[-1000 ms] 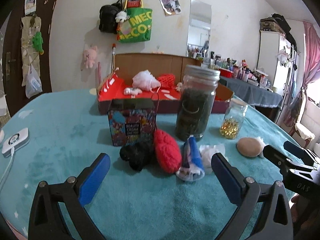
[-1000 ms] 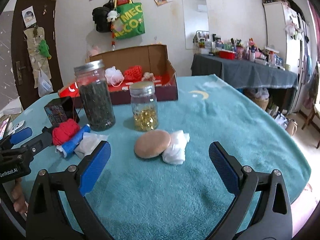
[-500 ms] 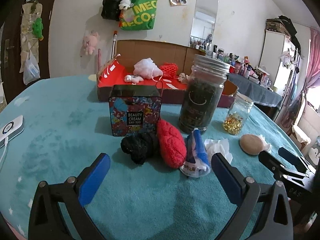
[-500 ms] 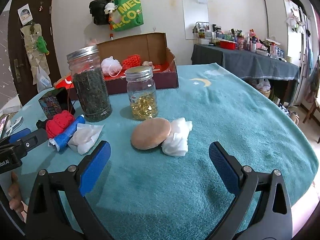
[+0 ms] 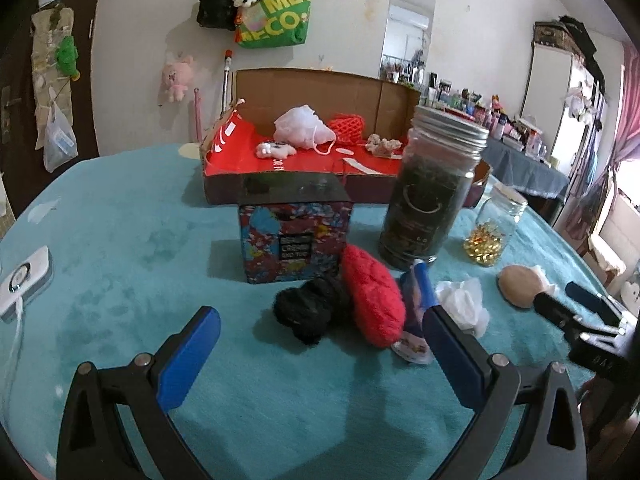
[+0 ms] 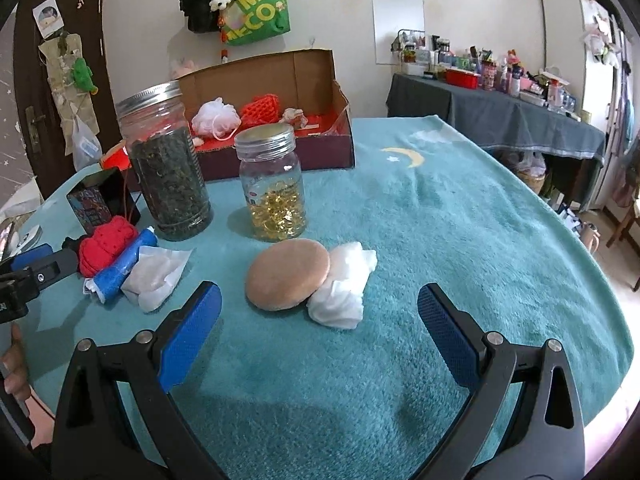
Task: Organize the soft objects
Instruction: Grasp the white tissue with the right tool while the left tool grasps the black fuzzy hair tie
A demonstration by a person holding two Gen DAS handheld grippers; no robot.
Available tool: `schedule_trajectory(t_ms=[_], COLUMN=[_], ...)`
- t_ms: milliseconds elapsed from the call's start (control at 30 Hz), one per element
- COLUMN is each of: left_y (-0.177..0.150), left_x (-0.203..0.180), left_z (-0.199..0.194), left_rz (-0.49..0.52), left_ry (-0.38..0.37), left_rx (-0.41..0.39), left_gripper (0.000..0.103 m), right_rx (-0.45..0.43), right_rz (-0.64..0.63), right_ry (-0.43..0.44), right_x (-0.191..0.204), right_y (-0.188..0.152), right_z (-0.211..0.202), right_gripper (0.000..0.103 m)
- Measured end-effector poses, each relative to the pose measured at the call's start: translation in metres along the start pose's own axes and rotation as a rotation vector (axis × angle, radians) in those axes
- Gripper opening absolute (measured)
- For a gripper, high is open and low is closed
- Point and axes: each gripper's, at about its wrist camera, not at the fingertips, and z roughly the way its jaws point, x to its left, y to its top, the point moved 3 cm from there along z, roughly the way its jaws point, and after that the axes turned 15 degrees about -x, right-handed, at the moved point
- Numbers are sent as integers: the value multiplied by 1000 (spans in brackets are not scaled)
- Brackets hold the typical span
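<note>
Your left gripper is released, jaws spread wide and empty, and the black woolly bundle lies straight ahead, just beyond the tips and roughly on the centre line. Touching it on its right is the red knitted piece, whose long axis runs away from you and slightly leftward; a closing grasp across that axis looks feasible, in my judgement, but the blue-and-white tube lies just beside it and could be caught as well. Your right gripper is likewise released and holds nothing; the tan round pad and the white wad touching it sit directly between and just ahead of its fingers. So the left hand is nearer the black and red items, the right hand nearer the pad and wad. The cardboard box, already holding a white mesh puff and a red mesh piece, stands at the far side, behind the printed carton and the tall jar. The box's near wall is partly hidden by these, and the crumpled white tissue cannot be judged for shape.
</note>
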Motion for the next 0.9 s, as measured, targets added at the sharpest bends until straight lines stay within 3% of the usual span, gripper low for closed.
schedule_trajectory(t_ms=[267, 400, 600, 733, 800, 867, 900], left_y=[2, 1, 4, 1, -1, -3, -3], left_x=[25, 32, 31, 25, 21, 17, 16], left_z=[6, 14, 22, 33, 40, 42, 42], left_rz=[53, 61, 88, 115, 112, 115, 118], left_ry=[33, -5, -53, -93, -123, -147, -158], left_rx=[37, 87, 123, 161, 184, 187, 180], left_gripper=[102, 93, 92, 78, 64, 49, 37], right_rx=[27, 36, 64, 90, 88, 88, 95], right_rz=[59, 93, 86, 62, 51, 60, 61], right_ry=[14, 19, 23, 41, 54, 93, 114], right_x=[-26, -40, -51, -47, -43, -40, -38], right_y=[7, 10, 4, -3, -2, 0, 0], right_z=[5, 6, 5, 8, 9, 12, 14], right_gripper=[100, 100, 98, 87, 76, 49, 42])
